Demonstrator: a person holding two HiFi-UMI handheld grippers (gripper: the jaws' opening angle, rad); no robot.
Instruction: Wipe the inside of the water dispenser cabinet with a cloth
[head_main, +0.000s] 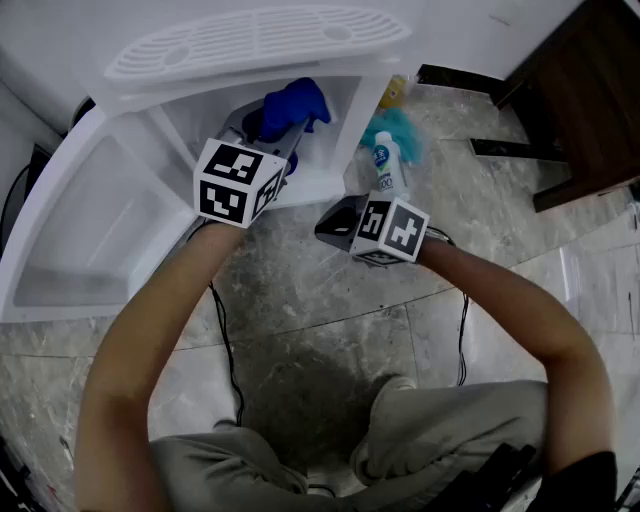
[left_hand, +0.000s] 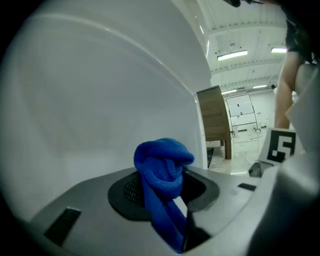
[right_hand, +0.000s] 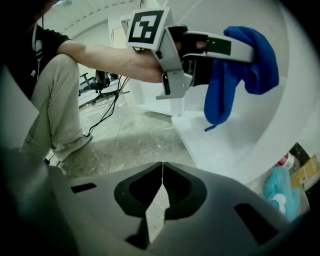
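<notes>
The white water dispenser cabinet (head_main: 180, 125) stands open in front of me in the head view. A bunched blue cloth (head_main: 290, 105) sits inside its compartment, and my left gripper (head_main: 272, 135) is shut on it. In the left gripper view the blue cloth (left_hand: 162, 170) bulges up between the jaws of the left gripper (left_hand: 167, 197), close to the cabinet's white inner wall (left_hand: 100, 100). My right gripper (head_main: 335, 225) hovers just outside the cabinet's lower edge, shut and empty. The right gripper view shows the right gripper (right_hand: 162, 172) with its jaws meeting, and beyond it the blue cloth (right_hand: 245, 65) hanging over the white cabinet floor (right_hand: 215, 145).
The cabinet's open door (head_main: 90, 230) swings out to the left. A white spray bottle (head_main: 387, 165) and a teal fluffy cloth (head_main: 398, 130) lie on the stone floor right of the cabinet. Dark wooden furniture (head_main: 590, 90) stands at the far right. Cables (head_main: 225, 340) run near my knees.
</notes>
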